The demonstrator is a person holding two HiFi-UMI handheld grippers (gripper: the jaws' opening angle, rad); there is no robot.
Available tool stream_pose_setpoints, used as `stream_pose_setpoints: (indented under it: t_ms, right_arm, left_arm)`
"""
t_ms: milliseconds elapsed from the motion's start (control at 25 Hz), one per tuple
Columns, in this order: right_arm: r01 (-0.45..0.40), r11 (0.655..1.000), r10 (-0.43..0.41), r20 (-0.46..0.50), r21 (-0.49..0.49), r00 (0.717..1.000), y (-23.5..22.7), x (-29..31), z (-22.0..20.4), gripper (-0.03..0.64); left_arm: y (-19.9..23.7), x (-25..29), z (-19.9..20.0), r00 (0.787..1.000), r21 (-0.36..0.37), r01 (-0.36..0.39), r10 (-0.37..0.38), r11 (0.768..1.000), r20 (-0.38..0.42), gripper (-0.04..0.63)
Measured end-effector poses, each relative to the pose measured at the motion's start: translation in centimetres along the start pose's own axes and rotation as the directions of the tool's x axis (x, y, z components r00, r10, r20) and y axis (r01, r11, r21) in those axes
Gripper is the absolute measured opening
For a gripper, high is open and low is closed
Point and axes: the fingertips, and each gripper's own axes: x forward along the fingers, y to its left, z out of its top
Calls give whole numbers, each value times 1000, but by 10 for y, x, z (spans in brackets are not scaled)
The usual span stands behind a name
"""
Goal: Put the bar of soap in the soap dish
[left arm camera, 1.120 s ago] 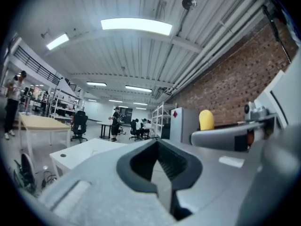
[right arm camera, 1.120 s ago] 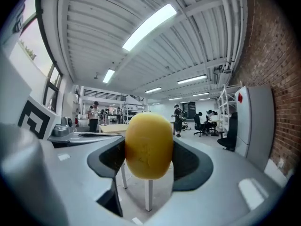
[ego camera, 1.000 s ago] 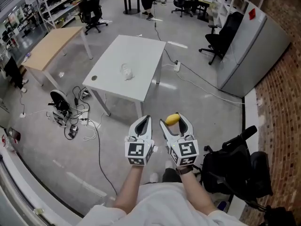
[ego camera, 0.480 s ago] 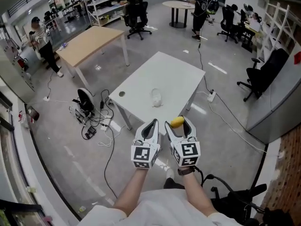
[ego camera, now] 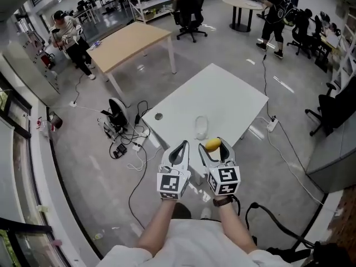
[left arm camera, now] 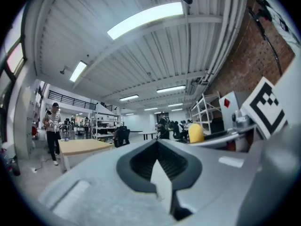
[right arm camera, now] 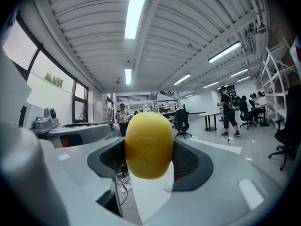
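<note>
A yellow bar of soap (ego camera: 212,144) sits between the jaws of my right gripper (ego camera: 213,148), which is shut on it; the right gripper view shows the same soap (right arm camera: 149,145) filling the gap between the pads. My left gripper (ego camera: 180,148) is held beside it, shut and with nothing in it, its jaws (left arm camera: 159,164) meeting in the left gripper view, where the soap (left arm camera: 195,133) shows to the right. Both grippers are held in the air, above the floor. A small translucent soap dish (ego camera: 201,127) lies on the white table (ego camera: 228,99), just beyond the gripper tips.
A wooden table (ego camera: 130,40) stands at the back left. Cables and a small device (ego camera: 118,128) lie on the floor left of the white table. People (ego camera: 71,38) stand far off, with office chairs (ego camera: 190,7) and a round table (ego camera: 242,3) behind. A cable (ego camera: 281,149) runs along the floor at right.
The view has swung and moved on: the white table with the dish now lies right in front of the grippers. Both grippers keep the same pose, the soap still held.
</note>
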Motion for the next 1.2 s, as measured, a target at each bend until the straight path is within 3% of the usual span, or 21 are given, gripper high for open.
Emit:
stream_pose_setpoints:
  t_ms: [240,400,520,640,840,1000,1200]
  right_arm:
    - [7,1000,-8,-47,-17,999,-30,75,7,296]
    - [26,999,-28,-79,-27,996,-46,115,15,296]
    - [59,998,-59,-107,-6,992,-54,131,15,296]
    - [83,997,-80,-149,10,986,-63,139,-1,296]
    - [110,993,-98,-217,47,971,-96,151,-20,296]
    - [127,989,-102,-267,79,958,-122,145,-33,296]
    - [155,980,-101,-358,126,928,-122,156,-75,296]
  left_arm:
    - [66,60,-23,999,-41,-36,35,998,-22,0]
    - [81,104,-23,999,-66,52,-52,996,-3,0]
    - [82,131,-32,988,-61,154,-154,986,-1,0]
    - [81,153,-50,974,-100,221,-225,970,-28,0]
    - [81,184,-71,969,-131,231,-241,964,-60,0]
    - [57,194,-82,957,-134,261,-274,956,-90,2]
    - [59,191,-118,942,-154,268,-292,951,-165,2]
